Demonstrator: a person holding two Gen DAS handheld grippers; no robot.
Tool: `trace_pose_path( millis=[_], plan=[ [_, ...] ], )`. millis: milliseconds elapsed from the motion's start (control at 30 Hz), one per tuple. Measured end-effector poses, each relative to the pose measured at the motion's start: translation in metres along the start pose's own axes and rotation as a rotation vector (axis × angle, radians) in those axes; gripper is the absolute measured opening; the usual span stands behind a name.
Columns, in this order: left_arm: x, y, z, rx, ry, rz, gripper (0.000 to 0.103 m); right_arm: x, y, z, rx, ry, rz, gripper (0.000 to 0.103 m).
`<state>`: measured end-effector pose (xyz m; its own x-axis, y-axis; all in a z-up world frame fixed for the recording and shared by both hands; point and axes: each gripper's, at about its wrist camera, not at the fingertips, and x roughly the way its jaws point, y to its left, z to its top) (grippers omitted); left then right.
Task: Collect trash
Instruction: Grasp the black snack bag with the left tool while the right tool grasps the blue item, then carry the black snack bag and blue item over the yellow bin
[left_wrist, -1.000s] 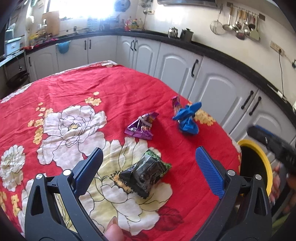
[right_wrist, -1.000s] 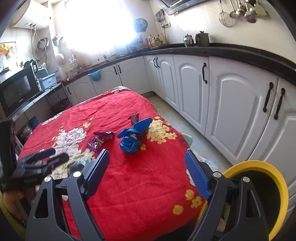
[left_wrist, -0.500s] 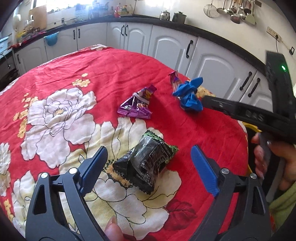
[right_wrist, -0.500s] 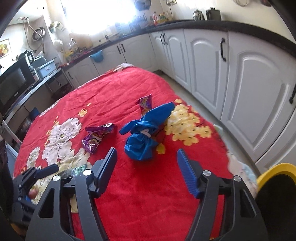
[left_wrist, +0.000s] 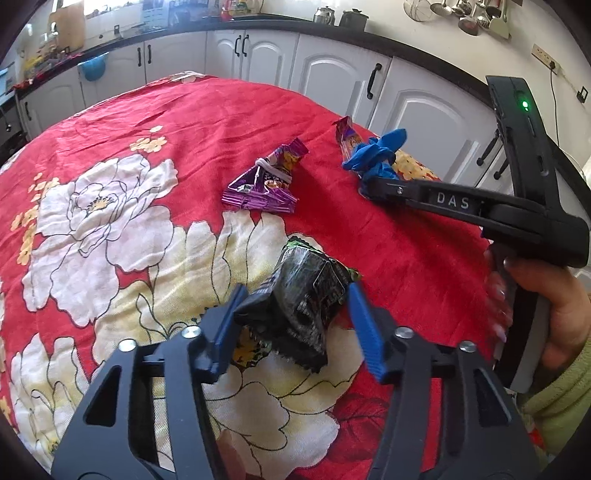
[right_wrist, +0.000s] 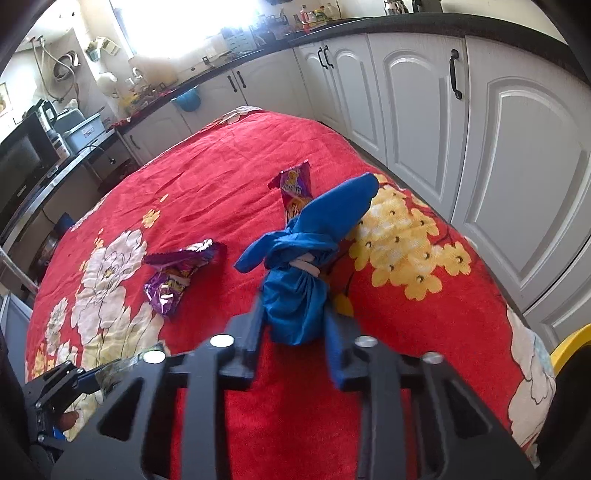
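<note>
Nearest to me, my left gripper (left_wrist: 295, 314) has just been closing around the black crumpled wrapper (left_wrist: 303, 310). Its left blue finger (left_wrist: 225, 328) touches the wrapper's edge, while the right finger stands just beside it with a sliver of cloth showing between, so I cannot call it a firm clamp. The wrapper lies on a pale flower of the red floral cloth (left_wrist: 184, 122) covering the tabletop.

My right gripper (right_wrist: 295, 325) has likewise just been closing, and its fingers (right_wrist: 255, 325) are clamped on the lower end of the blue tied bag (right_wrist: 299, 266), which is bound with a pale band. From the left wrist view I see that gripper's black body reaching in from the right, held by a hand (left_wrist: 554, 314) in a light green sleeve.

Further out, a purple wrapper (left_wrist: 264, 181) lies between the two, apart from both. Just behind the blue bag, touching it, sits a red and purple packet (right_wrist: 295, 188). A yellow bin rim (right_wrist: 569, 347) shows past the table's right edge. White cabinets (right_wrist: 517, 166) line the far wall.
</note>
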<state>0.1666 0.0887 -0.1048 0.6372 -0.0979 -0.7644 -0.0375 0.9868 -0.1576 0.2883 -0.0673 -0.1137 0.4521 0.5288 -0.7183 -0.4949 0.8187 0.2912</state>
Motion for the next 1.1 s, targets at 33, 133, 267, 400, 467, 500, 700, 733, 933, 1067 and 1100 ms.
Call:
trace_pose_path(
  millis=[33,133,267,400,467,500,700,733,933,1067,1100],
  plan=[
    [0.000,-0.001,0.000,0.002,0.002,-0.006,0.035,-0.002,-0.001,-0.003,-0.002,-0.003,0.000,0.017],
    [0.000,-0.003,-0.001,0.010,0.005,-0.012,0.028,-0.009,-0.006,-0.012,0.002,-0.007,0.003,0.013],
    [-0.001,-0.003,-0.001,0.008,0.005,-0.020,0.027,-0.021,-0.012,-0.025,-0.003,-0.013,0.000,0.012],
    [-0.002,-0.005,-0.001,0.006,0.007,-0.032,0.025,-0.037,-0.017,-0.041,-0.016,-0.016,-0.003,0.011],
    [-0.005,-0.008,-0.002,0.009,0.005,-0.037,0.025,-0.043,-0.018,-0.046,-0.025,-0.018,-0.005,0.011],
    [-0.006,-0.009,-0.002,0.013,0.003,-0.042,0.025,-0.047,-0.018,-0.049,-0.030,-0.018,-0.006,0.011],
    [-0.013,-0.024,-0.002,0.029,-0.014,-0.062,0.024,-0.068,-0.023,-0.066,-0.036,-0.024,-0.008,0.010],
    [-0.014,-0.026,-0.002,0.029,-0.016,-0.066,0.024,-0.072,-0.025,-0.069,-0.035,-0.026,-0.008,0.010],
    [-0.020,-0.043,0.001,0.029,-0.034,-0.098,0.024,-0.095,-0.034,-0.079,-0.033,-0.051,-0.022,0.010],
    [-0.024,-0.057,0.003,0.041,-0.046,-0.119,0.024,-0.113,-0.044,-0.084,-0.019,-0.074,-0.030,0.010],
    [-0.025,-0.061,0.004,0.044,-0.049,-0.126,0.024,-0.116,-0.046,-0.085,-0.016,-0.078,-0.032,0.010]
  ],
)
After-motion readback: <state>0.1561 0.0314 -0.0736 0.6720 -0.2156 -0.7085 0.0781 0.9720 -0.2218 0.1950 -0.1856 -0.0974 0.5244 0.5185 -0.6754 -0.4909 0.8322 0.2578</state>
